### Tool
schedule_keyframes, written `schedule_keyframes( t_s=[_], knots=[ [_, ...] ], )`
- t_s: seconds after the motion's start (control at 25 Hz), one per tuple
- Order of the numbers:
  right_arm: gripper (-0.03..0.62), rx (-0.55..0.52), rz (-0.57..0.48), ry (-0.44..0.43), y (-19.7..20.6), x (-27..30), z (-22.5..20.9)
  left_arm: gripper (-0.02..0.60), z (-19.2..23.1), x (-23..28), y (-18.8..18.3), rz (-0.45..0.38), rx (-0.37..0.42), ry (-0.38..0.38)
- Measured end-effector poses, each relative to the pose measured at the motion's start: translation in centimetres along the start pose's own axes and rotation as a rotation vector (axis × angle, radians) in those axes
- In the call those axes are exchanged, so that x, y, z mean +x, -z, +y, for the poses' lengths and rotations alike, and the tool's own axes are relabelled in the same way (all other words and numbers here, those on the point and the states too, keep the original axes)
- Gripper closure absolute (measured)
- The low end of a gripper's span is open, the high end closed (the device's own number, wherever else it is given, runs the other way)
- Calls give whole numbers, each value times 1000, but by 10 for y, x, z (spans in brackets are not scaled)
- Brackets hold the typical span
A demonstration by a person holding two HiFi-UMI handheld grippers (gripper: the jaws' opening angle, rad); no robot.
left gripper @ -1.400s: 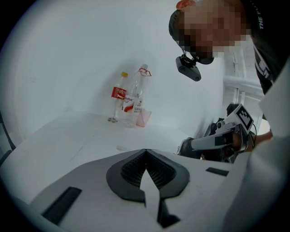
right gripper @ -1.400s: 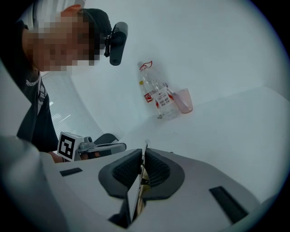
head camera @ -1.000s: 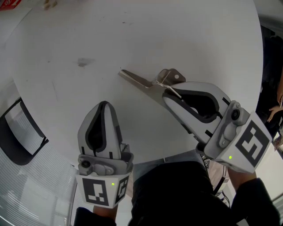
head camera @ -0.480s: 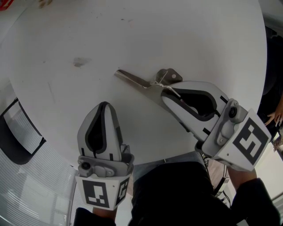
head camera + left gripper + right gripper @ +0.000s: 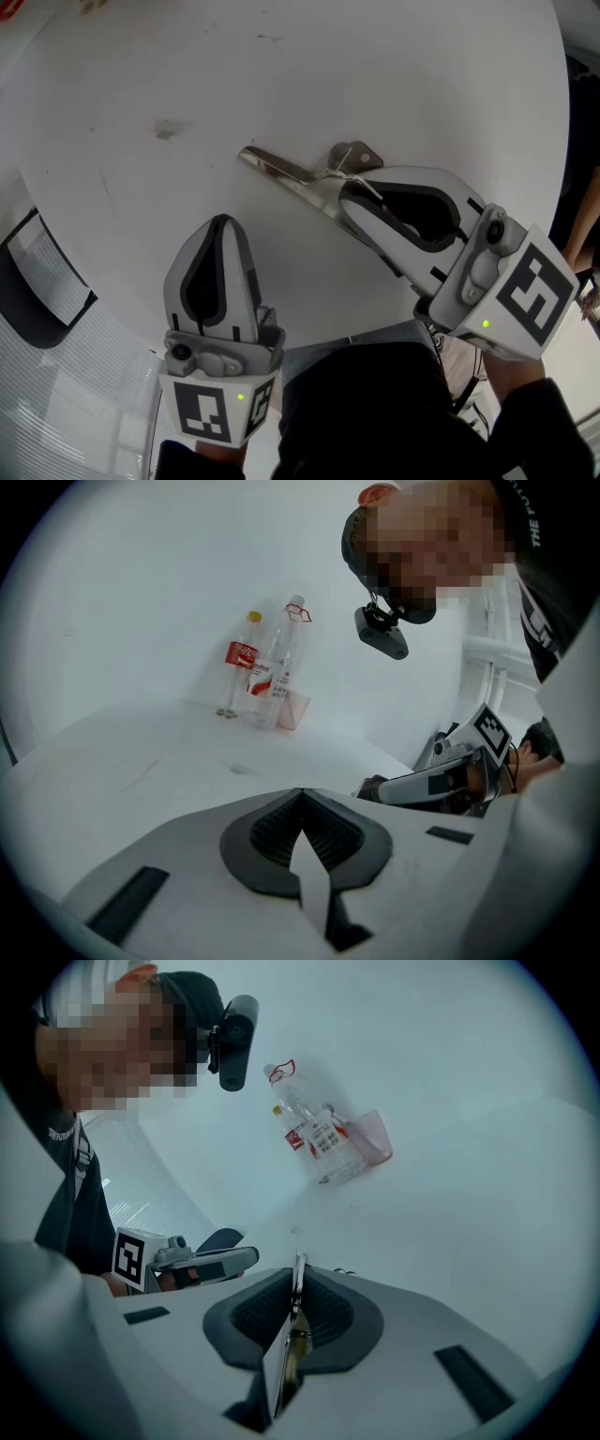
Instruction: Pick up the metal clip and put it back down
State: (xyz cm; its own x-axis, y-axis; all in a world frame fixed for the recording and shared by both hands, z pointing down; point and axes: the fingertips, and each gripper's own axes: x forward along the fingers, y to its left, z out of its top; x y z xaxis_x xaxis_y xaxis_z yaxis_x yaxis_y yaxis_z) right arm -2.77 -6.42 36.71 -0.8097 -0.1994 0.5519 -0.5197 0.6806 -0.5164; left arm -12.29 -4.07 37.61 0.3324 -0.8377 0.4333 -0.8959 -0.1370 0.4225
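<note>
The metal clip (image 5: 286,172), a long flat steel blade with a bent loop at one end, sticks out to the left over the white round table (image 5: 394,75). My right gripper (image 5: 345,199) is shut on its near end. In the right gripper view the clip (image 5: 296,1290) shows edge-on, pinched between the dark pads. Whether its far tip touches the table I cannot tell. My left gripper (image 5: 218,223) hovers near the table's front edge, left of the clip and apart from it. It is shut with nothing between its fingers, as the left gripper (image 5: 300,796) view also shows.
Two plastic bottles (image 5: 267,667) and a pink cup (image 5: 293,711) stand at the table's far side, the bottles (image 5: 314,1136) and cup (image 5: 371,1137) also showing in the right gripper view. A grey smudge (image 5: 167,128) marks the tabletop. A black frame (image 5: 37,291) sits below the left rim.
Hardly anything differs: the right gripper keeps its hold and drifts slightly left with the clip. The left gripper stays where it was.
</note>
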Motion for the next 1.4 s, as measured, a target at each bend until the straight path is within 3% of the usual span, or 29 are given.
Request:
schedule_keyframes(
  t_s=[0.64,1.0,1.4],
  knots=[
    [556,16,12,-2,0,1,1,568,-3,-4,-6,-9,8,1],
    [469,-1,44,8,5,4,-1,569,-4,-4,-7,5,21,-6],
    [417,-45,23,41,1,0,-8,568,-12,-6,-20,-24,59,2]
  ],
)
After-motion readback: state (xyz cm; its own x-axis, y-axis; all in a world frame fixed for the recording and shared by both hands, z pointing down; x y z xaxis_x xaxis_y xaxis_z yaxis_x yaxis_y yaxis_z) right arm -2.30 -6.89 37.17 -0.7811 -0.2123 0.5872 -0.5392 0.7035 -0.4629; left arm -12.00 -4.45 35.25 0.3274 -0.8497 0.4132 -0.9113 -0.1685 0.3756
